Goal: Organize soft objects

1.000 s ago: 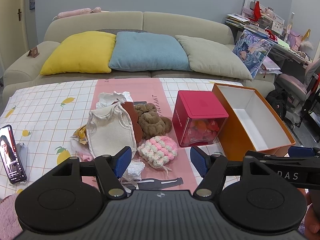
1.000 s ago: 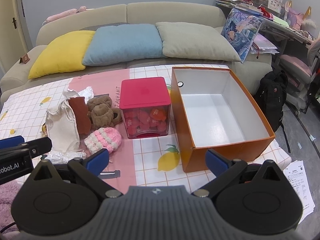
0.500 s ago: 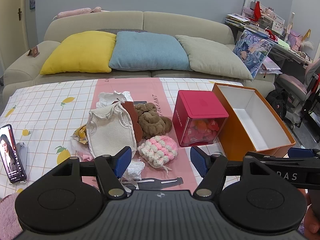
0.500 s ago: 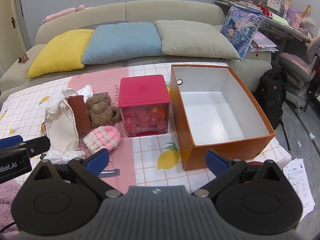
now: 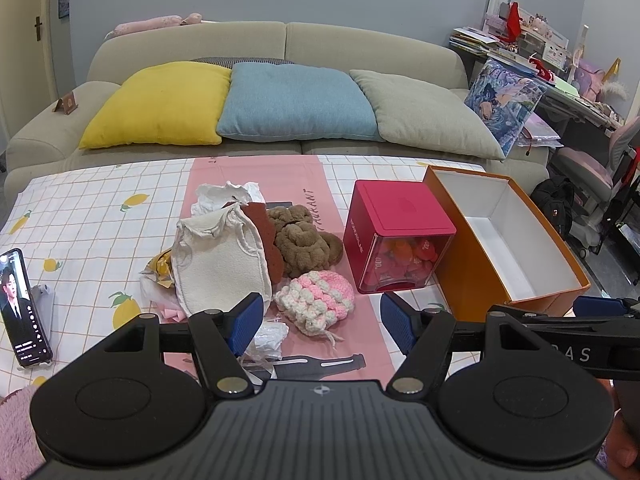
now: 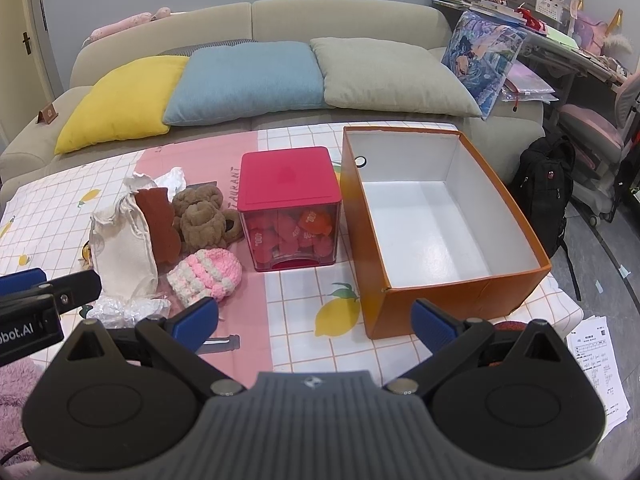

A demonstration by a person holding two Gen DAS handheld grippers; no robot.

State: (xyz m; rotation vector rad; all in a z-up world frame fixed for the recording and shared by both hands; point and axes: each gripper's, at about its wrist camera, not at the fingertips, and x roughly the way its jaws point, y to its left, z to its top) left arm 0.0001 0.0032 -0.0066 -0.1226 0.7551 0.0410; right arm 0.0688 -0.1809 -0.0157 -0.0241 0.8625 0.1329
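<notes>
A pile of soft things lies mid-table: a cream cloth pouch [image 5: 218, 266], a brown plush toy [image 5: 306, 242], a rust felt piece [image 5: 264, 236] and a pink-and-white knitted hat [image 5: 316, 300]. The same hat [image 6: 206, 274] and plush [image 6: 202, 218] show at the left of the right wrist view. An empty orange box [image 6: 460, 300] with a white inside stands at the right. My left gripper [image 5: 320, 322] is open just short of the hat. Open too, my right gripper [image 6: 316, 320] hovers before the box's near left corner, holding nothing.
A red-lidded clear box [image 5: 394, 236] of red tokens stands between the pile and the orange box. A phone [image 5: 22, 308] on a stand sits at the table's left edge. Crinkled plastic [image 5: 268, 334] and a dark strap [image 5: 320, 362] lie near the front. A sofa with cushions [image 5: 296, 108] stands behind.
The right wrist view has shifted slightly forward and down toward the table. The left gripper and the objects have stayed put.
</notes>
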